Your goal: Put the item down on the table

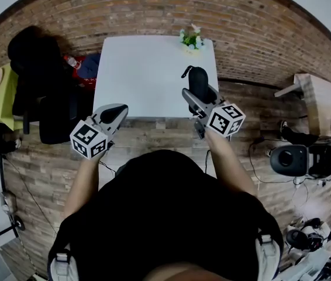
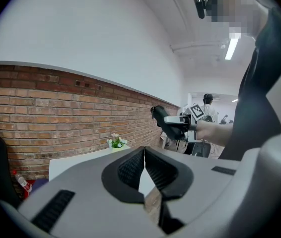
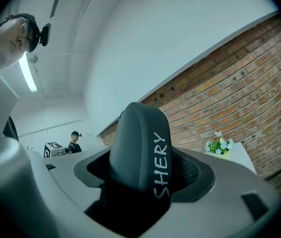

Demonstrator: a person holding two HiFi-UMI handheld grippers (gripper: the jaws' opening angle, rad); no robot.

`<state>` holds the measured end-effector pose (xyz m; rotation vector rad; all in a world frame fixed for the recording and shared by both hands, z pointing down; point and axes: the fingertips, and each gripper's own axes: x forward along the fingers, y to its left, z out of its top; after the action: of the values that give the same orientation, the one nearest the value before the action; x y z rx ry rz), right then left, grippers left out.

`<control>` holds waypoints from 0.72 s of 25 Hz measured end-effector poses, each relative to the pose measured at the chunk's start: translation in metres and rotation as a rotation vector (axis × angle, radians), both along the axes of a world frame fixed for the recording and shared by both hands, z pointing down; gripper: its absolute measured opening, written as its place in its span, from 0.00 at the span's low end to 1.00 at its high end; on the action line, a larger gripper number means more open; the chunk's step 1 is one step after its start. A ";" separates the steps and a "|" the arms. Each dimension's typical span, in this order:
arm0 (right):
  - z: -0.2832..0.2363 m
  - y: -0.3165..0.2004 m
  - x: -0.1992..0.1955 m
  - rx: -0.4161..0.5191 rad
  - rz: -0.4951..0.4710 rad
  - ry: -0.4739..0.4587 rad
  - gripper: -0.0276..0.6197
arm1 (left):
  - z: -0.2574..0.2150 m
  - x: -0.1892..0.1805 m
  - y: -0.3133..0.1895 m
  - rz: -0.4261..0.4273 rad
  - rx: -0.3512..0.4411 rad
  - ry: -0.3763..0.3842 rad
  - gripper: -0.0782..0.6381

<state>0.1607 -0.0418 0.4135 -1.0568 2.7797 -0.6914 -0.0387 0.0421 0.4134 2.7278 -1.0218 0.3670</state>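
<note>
The right tongs (image 1: 196,98) are clamped on a dark oblong case (image 1: 199,78), its rounded end sticking up out past the tips. In the right gripper view the case (image 3: 140,143) fills the gap between the two jaws of the right tongs (image 3: 140,170), and white lettering reading "SHERY" runs along its side. The case is held in the air over the near right part of the white table (image 1: 148,69), not touching the top. The left tongs (image 1: 117,111) are to the left of the right pair and nearer the person, at the table's near left edge. In the left gripper view the left tongs (image 2: 144,157) have their ribbed pads (image 2: 130,168) meeting at the tips with nothing between them. That same view shows the right tongs (image 2: 177,125) and the case (image 2: 161,119) off to the right and higher up. Beyond both tongs, at the far edge of the table, stands a small pot of flowers (image 1: 190,38), well apart from the case. To the left of the left tongs, beside the table, is a black office chair (image 1: 37,75) on the wooden floor (image 1: 154,136). A brick wall (image 1: 154,4) runs behind the table.
</note>
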 end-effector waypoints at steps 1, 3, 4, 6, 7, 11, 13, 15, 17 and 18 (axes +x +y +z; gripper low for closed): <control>0.000 -0.001 0.000 0.001 -0.003 0.002 0.59 | 0.000 0.000 0.000 -0.004 0.000 -0.001 0.13; 0.001 -0.003 0.002 0.004 -0.006 0.002 0.59 | 0.002 0.001 0.000 -0.010 -0.002 -0.002 0.13; 0.002 -0.002 0.003 0.003 -0.007 -0.001 0.59 | 0.003 0.002 0.001 -0.012 -0.003 -0.001 0.13; 0.003 -0.002 0.006 0.000 -0.008 -0.007 0.59 | 0.002 0.005 0.003 -0.015 -0.003 -0.002 0.13; 0.003 -0.001 0.008 -0.002 -0.010 -0.009 0.59 | 0.001 0.007 0.003 -0.015 -0.001 -0.003 0.13; -0.001 -0.001 0.012 0.001 -0.014 -0.007 0.59 | -0.005 0.011 0.003 -0.018 0.004 -0.007 0.13; -0.002 -0.001 0.015 0.005 -0.014 -0.010 0.59 | -0.007 0.013 0.001 -0.017 0.008 -0.013 0.13; 0.000 -0.001 0.018 0.000 -0.015 -0.012 0.59 | -0.008 0.018 0.000 -0.012 0.008 -0.016 0.13; 0.004 -0.001 0.022 -0.014 -0.015 -0.016 0.59 | -0.007 0.022 0.000 -0.006 0.006 -0.017 0.13; 0.006 -0.001 0.023 -0.018 -0.013 -0.017 0.59 | -0.006 0.022 -0.001 -0.005 0.006 -0.016 0.13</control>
<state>0.1834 -0.0426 0.4196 -1.0321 2.7733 -0.7256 -0.0169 0.0412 0.4069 2.7315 -1.0355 0.3864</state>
